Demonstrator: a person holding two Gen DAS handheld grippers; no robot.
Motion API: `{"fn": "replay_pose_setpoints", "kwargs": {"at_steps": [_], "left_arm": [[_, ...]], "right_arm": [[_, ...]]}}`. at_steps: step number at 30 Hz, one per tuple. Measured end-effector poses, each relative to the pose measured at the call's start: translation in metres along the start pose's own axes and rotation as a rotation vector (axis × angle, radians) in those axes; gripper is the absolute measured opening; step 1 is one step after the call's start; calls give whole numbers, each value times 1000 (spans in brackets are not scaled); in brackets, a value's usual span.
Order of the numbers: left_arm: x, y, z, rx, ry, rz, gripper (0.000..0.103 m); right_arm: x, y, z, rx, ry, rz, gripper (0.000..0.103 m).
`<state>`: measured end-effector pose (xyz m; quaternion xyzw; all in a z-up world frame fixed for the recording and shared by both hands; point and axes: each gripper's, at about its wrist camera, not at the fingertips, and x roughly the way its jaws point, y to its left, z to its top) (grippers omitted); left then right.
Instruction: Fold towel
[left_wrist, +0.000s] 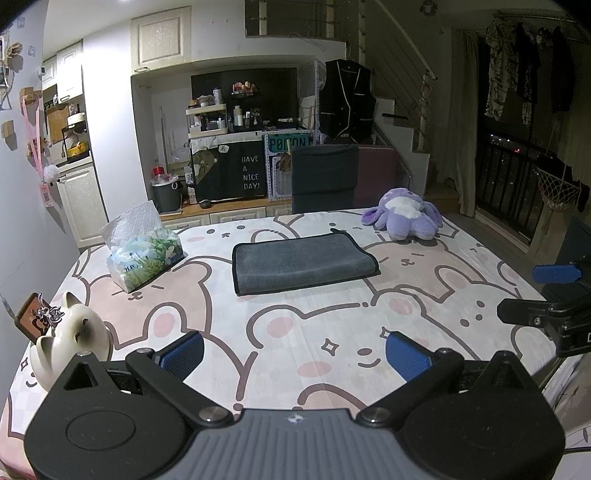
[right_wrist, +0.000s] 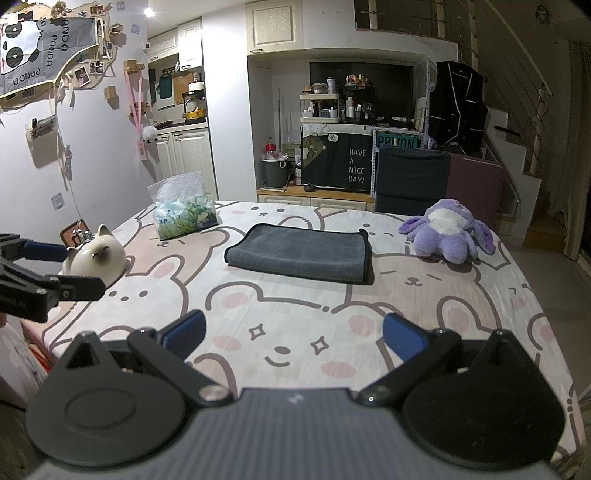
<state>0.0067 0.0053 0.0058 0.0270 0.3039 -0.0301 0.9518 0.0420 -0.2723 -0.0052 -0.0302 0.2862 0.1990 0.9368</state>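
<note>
We see the left claw (left_wrist: 293, 354) spread wide with nothing between its 2 blue pads, hovering over the near part of the table (left_wrist: 314, 332). The right claw (right_wrist: 293, 338) is spread the same way, gripping nothing. The grey towel (left_wrist: 303, 263) lies folded flat ahead of both claws, apart from them. A tissue pack (left_wrist: 147, 258) sits ahead-left, a purple plush toy (left_wrist: 404, 218) ahead-right.
</note>
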Motion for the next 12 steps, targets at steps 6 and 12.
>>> {"fn": "replay_pose_setpoints", "kwargs": {"at_steps": [6,12], "left_arm": [[0,-1,0,0,1,-1,103],[0,-1,0,-1,0,0,103]], "right_arm": [[0,0,0,0,0,0,103],[0,0,0,0,1,0,103]]}}
